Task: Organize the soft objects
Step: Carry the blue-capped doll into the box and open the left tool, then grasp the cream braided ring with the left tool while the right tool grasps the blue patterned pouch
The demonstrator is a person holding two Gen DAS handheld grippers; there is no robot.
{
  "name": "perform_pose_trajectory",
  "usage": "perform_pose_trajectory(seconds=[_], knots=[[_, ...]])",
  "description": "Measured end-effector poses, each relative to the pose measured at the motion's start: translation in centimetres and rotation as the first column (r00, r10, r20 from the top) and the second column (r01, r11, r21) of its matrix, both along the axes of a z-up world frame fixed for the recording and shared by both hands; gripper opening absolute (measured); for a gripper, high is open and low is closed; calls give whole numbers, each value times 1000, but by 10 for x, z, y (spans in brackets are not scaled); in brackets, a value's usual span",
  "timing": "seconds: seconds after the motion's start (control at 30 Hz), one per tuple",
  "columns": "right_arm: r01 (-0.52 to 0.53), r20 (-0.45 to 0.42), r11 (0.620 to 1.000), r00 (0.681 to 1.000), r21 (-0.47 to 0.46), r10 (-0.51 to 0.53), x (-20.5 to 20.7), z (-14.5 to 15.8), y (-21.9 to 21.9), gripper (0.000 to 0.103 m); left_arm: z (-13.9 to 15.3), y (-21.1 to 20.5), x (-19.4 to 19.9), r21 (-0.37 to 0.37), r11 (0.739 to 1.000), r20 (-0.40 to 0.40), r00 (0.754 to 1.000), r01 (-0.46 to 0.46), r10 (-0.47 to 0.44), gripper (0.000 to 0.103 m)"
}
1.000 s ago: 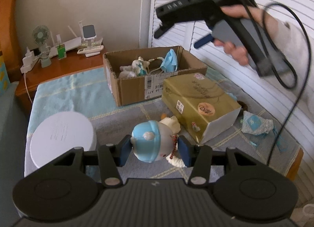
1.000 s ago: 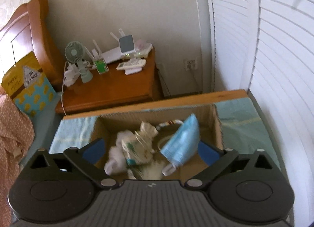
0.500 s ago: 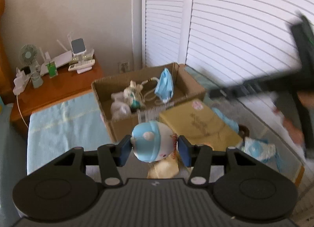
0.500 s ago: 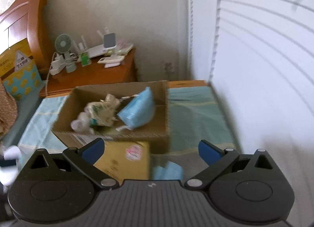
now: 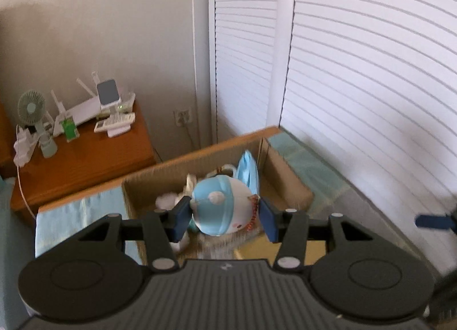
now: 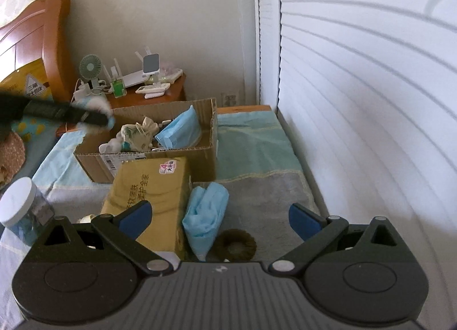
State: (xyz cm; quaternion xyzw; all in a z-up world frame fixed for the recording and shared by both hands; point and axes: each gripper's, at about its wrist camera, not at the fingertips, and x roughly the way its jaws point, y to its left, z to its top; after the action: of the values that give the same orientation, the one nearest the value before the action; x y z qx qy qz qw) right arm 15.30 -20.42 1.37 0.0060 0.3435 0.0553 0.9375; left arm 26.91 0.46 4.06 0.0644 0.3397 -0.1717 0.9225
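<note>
A plush toy (image 5: pixel 220 204) with a round blue-and-white head sits between the blue pads of my left gripper (image 5: pixel 224 217), which is shut on it. It hangs over the open cardboard box (image 5: pixel 288 184), where a blue face mask (image 5: pixel 250 167) and small soft items lie. In the right wrist view the left gripper (image 6: pixel 94 118) shows as a blurred dark bar at the box's (image 6: pixel 211 135) left rim. My right gripper (image 6: pixel 220 215) is open and holds nothing. It hovers above a crumpled blue mask (image 6: pixel 205 215) and a brown hair ring (image 6: pixel 237 244) on the cloth-covered table.
A yellow-brown carton (image 6: pixel 151 187) lies in front of the cardboard box. A white-lidded jar (image 6: pixel 20 204) stands at the table's left. A wooden nightstand (image 6: pixel 154 98) with a fan and gadgets is behind. White louvred doors (image 6: pixel 357 101) run along the right side.
My left gripper lifted the plush toy off the table and carried it forward over the cardboard box. My right gripper drew back from above the box to the near right of the table, still open.
</note>
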Motion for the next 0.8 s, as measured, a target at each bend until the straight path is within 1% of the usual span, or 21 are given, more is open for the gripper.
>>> perform_pose_trajectory(seconds=[0.1, 0.13, 0.17, 0.2, 0.23, 0.3, 0.4, 0.43, 0.53, 0.8], knots=[[-6, 14, 1000, 1000, -8, 6, -4, 2, -3, 103, 0, -7, 17, 2, 1000, -1, 1000, -5, 5, 52], [-7, 16, 1000, 1000, -12, 7, -4, 2, -4, 103, -2, -8, 20, 1, 1000, -2, 1000, -8, 8, 54], [-8, 18, 1000, 1000, -16, 9, -5, 2, -5, 103, -4, -9, 24, 3, 1000, -7, 1000, -13, 13, 59], [-12, 18, 1000, 1000, -20, 12, -6, 1, -5, 103, -8, -10, 27, 6, 1000, -11, 1000, -22, 22, 75], [-14, 19, 1000, 1000, -26, 15, -7, 1, -5, 103, -9, -9, 28, 4, 999, -5, 999, -34, 34, 87], [-15, 12, 999, 1000, -35, 15, -7, -4, -6, 103, -11, -6, 25, -3, 998, 4, 998, -61, 61, 89], [-25, 5, 999, 1000, -42, 26, -10, -8, -6, 103, -12, 0, 16, -25, 998, 1, 999, -54, 54, 91], [-30, 4, 999, 1000, -43, 30, -10, -9, -5, 103, -11, 1, 11, -22, 998, 9, 998, -57, 58, 94], [-43, 2, 998, 999, -40, 43, -13, -12, -3, 103, -10, 4, -8, -9, 998, 47, 997, -56, 57, 98], [-81, 2, 995, 997, -51, 81, -23, -16, 2, 103, -10, 5, -60, 14, 999, 95, 995, -44, 42, 101]])
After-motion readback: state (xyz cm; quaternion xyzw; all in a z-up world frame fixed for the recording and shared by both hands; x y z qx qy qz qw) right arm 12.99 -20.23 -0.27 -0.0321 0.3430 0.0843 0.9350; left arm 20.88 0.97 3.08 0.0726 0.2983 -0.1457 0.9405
